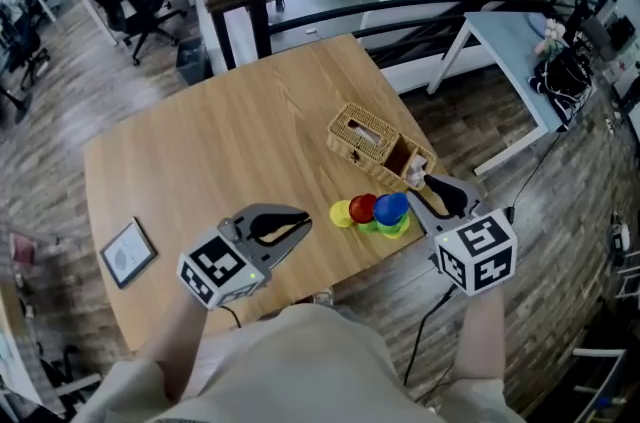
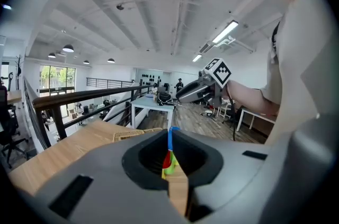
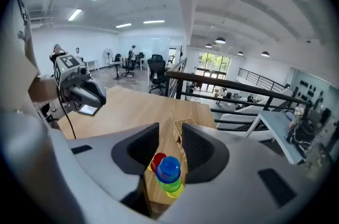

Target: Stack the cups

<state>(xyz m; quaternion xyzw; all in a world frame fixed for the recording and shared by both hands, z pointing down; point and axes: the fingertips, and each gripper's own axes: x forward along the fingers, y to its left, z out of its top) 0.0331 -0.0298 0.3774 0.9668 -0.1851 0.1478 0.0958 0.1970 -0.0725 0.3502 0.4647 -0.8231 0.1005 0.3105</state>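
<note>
Blue-topped cup stack [image 1: 392, 212] stands near the wooden table's [image 1: 250, 141] lower-centre edge, a red cup [image 1: 362, 207] and a yellow cup [image 1: 341, 213] just beside it. Left gripper [image 1: 300, 223] hovers, jaws together; right gripper [image 1: 432, 181] hovers, jaws apart, empty.

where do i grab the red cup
Probably best to take the red cup by its near and far walls, from above: the stack sits close on its right and a yellow cup on its left, so those sides look blocked.
</note>
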